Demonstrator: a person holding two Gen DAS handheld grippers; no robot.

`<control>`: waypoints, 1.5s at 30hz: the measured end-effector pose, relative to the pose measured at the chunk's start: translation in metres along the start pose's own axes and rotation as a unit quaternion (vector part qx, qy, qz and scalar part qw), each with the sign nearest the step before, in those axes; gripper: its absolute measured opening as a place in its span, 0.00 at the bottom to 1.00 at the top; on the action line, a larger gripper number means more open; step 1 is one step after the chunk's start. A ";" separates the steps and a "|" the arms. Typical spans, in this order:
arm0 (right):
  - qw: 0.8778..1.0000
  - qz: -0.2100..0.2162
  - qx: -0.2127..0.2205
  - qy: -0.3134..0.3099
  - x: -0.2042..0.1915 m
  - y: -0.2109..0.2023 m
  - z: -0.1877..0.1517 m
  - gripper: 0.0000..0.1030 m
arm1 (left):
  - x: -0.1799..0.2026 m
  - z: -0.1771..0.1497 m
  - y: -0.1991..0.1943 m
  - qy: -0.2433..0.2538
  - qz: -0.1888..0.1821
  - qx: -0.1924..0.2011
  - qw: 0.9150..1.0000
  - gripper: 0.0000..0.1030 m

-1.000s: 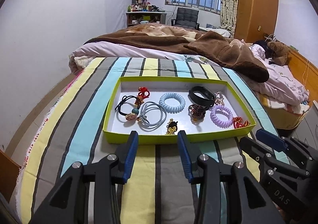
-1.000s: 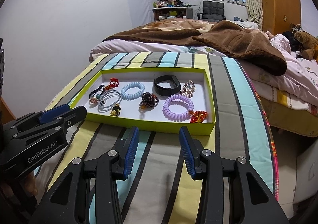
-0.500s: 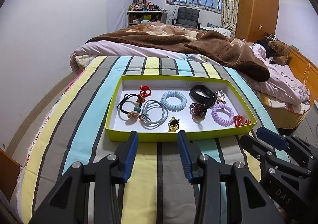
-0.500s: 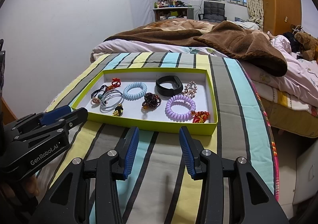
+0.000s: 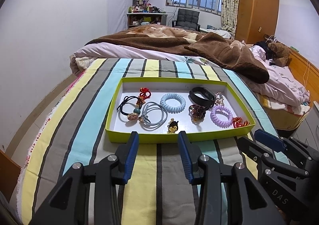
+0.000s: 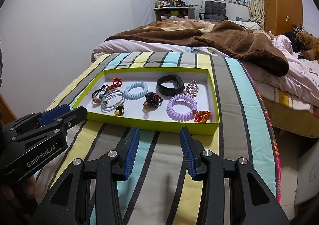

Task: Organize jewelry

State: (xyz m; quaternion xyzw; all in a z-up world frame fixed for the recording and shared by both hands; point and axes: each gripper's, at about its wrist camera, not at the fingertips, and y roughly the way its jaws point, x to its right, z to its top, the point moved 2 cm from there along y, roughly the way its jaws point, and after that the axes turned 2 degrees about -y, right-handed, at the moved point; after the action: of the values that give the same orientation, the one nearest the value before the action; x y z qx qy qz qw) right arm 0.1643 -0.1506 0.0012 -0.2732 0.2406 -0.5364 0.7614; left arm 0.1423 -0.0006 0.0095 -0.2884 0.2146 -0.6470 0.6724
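A lime-green tray [image 5: 127, 138] [image 6: 179, 126] lies on the striped cloth. It holds a blue spiral tie [image 5: 173, 102] [image 6: 136, 90], a purple spiral tie [image 5: 221, 115] [image 6: 181, 110], a black band [image 5: 202, 95] [image 6: 170, 85], grey ties [image 5: 153, 115], a black tie with beads [image 5: 128, 108], a dark bead bracelet [image 5: 197, 112] [image 6: 153, 100], red knots [image 5: 240, 121], a rhinestone clip [image 6: 192, 88] and a gold charm [image 5: 172, 126]. My left gripper [image 5: 158, 141] is open and empty, just short of the tray's near wall. My right gripper [image 6: 159, 137] is open and empty, near the tray's front right.
The striped cloth [image 5: 79, 125] covers a raised surface whose edges drop off left and right. A bed with a brown blanket [image 5: 199, 49] lies behind. A teddy bear [image 5: 279, 51] sits at far right. A wardrobe [image 5: 257, 7] and desk stand at the back.
Both grippers have drawn back and risen slightly, so the tray sits a little farther off in both views. Both stay open. Nothing in the tray has moved.
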 end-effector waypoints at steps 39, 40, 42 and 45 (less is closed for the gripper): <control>1.000 0.001 0.001 -0.001 -0.001 -0.002 -0.001 0.42 | -0.009 -0.003 0.001 -0.020 0.018 -0.009 1.000 0.41; 1.000 0.001 0.000 -0.001 -0.001 -0.002 -0.001 0.42 | -0.009 -0.003 0.001 -0.019 0.019 -0.008 1.000 0.41; 1.000 0.001 0.000 -0.001 -0.001 -0.002 -0.001 0.42 | -0.010 -0.003 0.001 -0.020 0.018 -0.008 1.000 0.41; 1.000 0.001 0.001 -0.002 -0.001 -0.002 -0.001 0.42 | -0.010 -0.003 0.001 -0.022 0.018 -0.009 1.000 0.41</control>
State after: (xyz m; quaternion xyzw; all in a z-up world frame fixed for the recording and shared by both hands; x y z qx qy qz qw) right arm 0.1619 -0.1505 0.0018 -0.2735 0.2391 -0.5356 0.7623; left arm 0.1405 0.0087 0.0061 -0.3044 0.2105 -0.6263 0.6861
